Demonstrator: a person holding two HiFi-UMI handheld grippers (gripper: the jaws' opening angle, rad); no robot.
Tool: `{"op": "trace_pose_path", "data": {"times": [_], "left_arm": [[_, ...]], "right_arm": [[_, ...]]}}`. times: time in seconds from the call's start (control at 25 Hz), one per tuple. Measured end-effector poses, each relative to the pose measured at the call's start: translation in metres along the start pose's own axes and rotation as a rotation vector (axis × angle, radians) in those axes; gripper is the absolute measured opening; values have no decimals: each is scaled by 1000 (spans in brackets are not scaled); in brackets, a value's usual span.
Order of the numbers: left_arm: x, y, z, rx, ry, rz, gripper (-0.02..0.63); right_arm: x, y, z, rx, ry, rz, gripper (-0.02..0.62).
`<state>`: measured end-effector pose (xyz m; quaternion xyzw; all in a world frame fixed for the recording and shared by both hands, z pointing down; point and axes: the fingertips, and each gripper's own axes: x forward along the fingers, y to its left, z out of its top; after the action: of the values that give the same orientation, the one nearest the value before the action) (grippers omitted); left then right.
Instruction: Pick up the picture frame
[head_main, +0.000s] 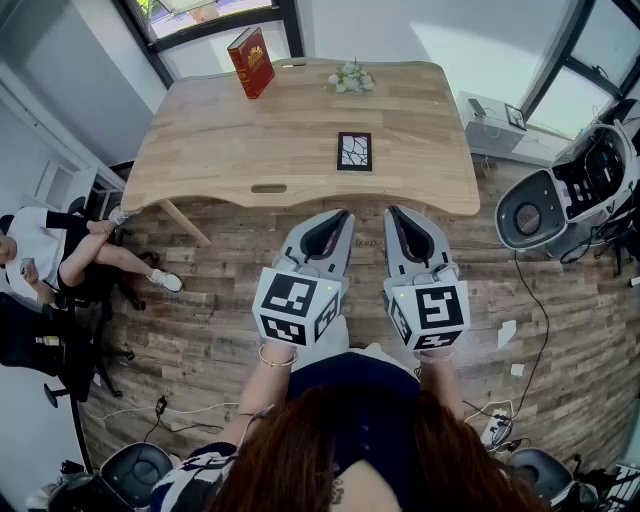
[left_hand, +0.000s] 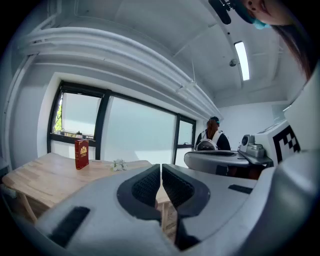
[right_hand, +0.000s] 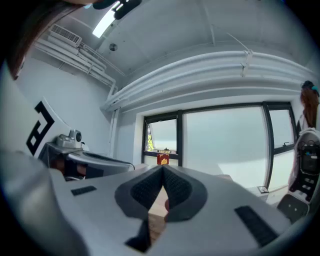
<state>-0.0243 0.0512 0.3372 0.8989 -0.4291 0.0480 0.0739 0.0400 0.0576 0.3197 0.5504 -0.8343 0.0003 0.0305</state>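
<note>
My left tongs (head_main: 340, 218) and right tongs (head_main: 396, 214) are clenched, empty. The picture frame (head_main: 354, 151) lies flat on the bench (head_main: 200, 150), upper centre. I judge it light, rigid and fragile, so I'd pinch one edge.

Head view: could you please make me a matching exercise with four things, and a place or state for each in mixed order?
Things:
1. picture frame
2. red book
3. white flowers
4. left gripper

Places or states:
A. stands upright at the far left part of the table
B. shut, over the floor, short of the table
C. lies flat, just right of the table's middle
D. at the table's far edge, right of the book

Pairs: 1-C, 2-A, 3-D, 4-B.
</note>
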Motion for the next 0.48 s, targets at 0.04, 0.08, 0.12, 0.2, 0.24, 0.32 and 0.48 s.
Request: {"op": "trace_pose_path", "data": {"times": [0.04,0.08,0.12,0.2,0.24,0.32,0.48], "left_arm": [[2,1,0,1,-2,-3,35],[4,2,0,1,-3,-5,35],[5,4,1,1,-4,-7,35],[7,7,0,1,-3,-10,35],[8,8,1,1,-2,-12,35],[11,12,1,2,0,-19,35],[19,25,5,10,-2,-31,35]], "right_arm": [[2,-1,0,0,-3,-1,25],[3,-1,0,1,-6,-2,25],[5,-1,0,2,-9,-3,25],[7,-1,0,11,-12,-7,26],[8,-1,0,18,-12,-8,26],[12,-1,0,39,-14,-9,26],[25,-2,3,70,-27,-12,26]]}}
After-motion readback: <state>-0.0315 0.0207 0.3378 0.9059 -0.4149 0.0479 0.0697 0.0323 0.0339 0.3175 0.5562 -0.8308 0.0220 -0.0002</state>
